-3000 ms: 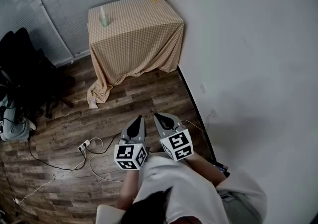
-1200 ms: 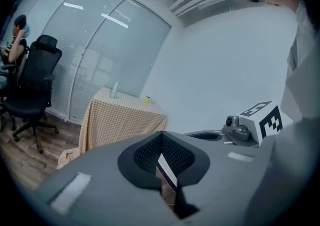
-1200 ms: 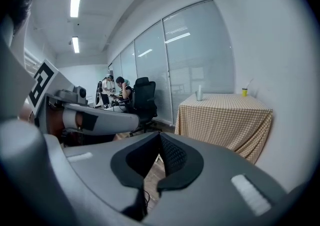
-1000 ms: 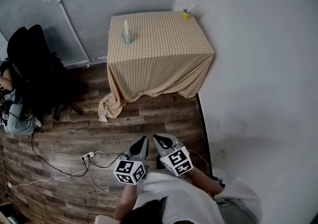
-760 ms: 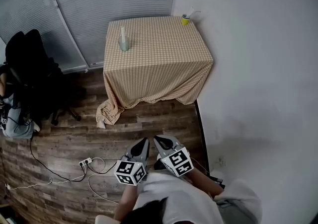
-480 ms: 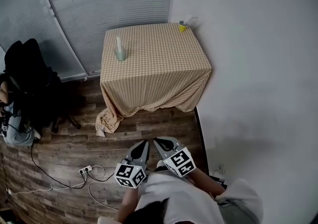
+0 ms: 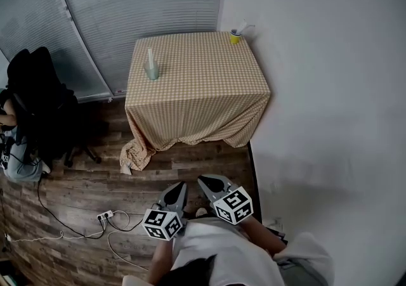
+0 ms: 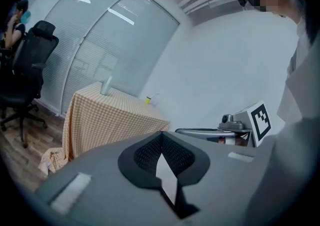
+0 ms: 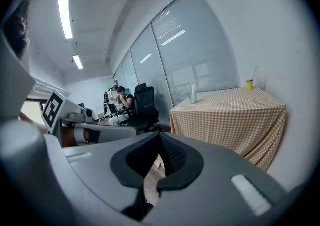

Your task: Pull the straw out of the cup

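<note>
A small yellow cup (image 7: 235,37) with a white straw (image 7: 244,26) leaning out of it stands at the far right corner of a table under a checked cloth (image 7: 196,88), close to the wall. The cup (image 8: 148,100) is tiny and far off in the left gripper view, and the cup (image 9: 249,84) and its straw (image 9: 255,72) are just as distant in the right gripper view. My left gripper (image 7: 181,185) and right gripper (image 7: 202,181) hang side by side over the wooden floor, well short of the table. Both are shut and hold nothing.
A pale bottle (image 7: 151,66) stands on the table's left side. The cloth's corner trails on the floor (image 7: 130,155). A black office chair (image 7: 38,97) and a seated person (image 7: 11,151) are at left. A power strip with cables (image 7: 101,216) lies on the floor. A white wall (image 7: 317,101) runs along the right.
The table has grown larger and slid lower in the head view as I came closer. Both grippers stay shut, side by side, low in the view.
</note>
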A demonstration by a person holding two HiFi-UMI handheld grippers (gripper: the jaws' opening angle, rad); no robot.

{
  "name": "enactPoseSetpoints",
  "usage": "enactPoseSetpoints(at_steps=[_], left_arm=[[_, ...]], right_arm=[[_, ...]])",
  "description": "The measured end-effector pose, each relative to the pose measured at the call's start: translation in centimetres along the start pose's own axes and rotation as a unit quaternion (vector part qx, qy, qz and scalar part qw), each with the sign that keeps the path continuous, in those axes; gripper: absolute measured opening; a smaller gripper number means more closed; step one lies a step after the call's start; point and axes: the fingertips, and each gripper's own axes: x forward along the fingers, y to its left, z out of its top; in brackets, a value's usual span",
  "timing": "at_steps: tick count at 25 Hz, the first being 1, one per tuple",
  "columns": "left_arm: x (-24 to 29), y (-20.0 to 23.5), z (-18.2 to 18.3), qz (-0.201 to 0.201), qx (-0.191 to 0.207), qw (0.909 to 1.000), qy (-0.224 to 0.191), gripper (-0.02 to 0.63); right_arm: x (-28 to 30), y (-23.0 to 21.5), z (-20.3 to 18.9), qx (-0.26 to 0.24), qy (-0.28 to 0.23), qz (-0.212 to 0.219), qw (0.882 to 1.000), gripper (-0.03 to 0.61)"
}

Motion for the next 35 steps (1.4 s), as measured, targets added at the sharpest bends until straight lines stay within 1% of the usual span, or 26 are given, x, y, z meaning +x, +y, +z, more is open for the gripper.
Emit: enactPoseSetpoints(at_steps=[5,8,14,19,24,30,35], left_arm=[[0.3,-0.3,0.0,0.0,-0.003,1.0,0.002,0.014],[0.9,-0.1,-0.4,-0.005,0.004,0.9999,0.014,0.014],[1.5,0.6,-0.4,-0.01,0.004,0.9998,0.014,0.014],[2.5,1.6,0.0,-0.014,-0.003,0.9998,0.014,0.014],[3.5,3.2,0.7,-0.019,-0.01,0.9995,0.022,0.014],[5.7,5.5,1.7,-0.028,-0.02,0.999,0.027,0.014],[7.3,8.0,3.4,-0.033,-0.024,0.9987,0.031,0.014]], right_arm=[[-0.4,0.4,-0.9,-0.016,0.018,0.006,1.0,0.006],[-0.5,0.2,-0.9,-0.013,0.013,0.011,1.0,0.006],[-0.1,-1.1,-1.2,0.004,0.015,-0.012,1.0,0.006],[1.0,-1.3,-1.0,-0.004,0.021,-0.003,1.0,0.008],[2.9,-2.2,-0.7,-0.003,0.037,-0.011,0.999,0.006],[5.4,-4.4,0.1,0.003,0.047,-0.028,0.999,0.007],[8.3,-5.6,1.5,-0.001,0.053,-0.036,0.998,0.006]])
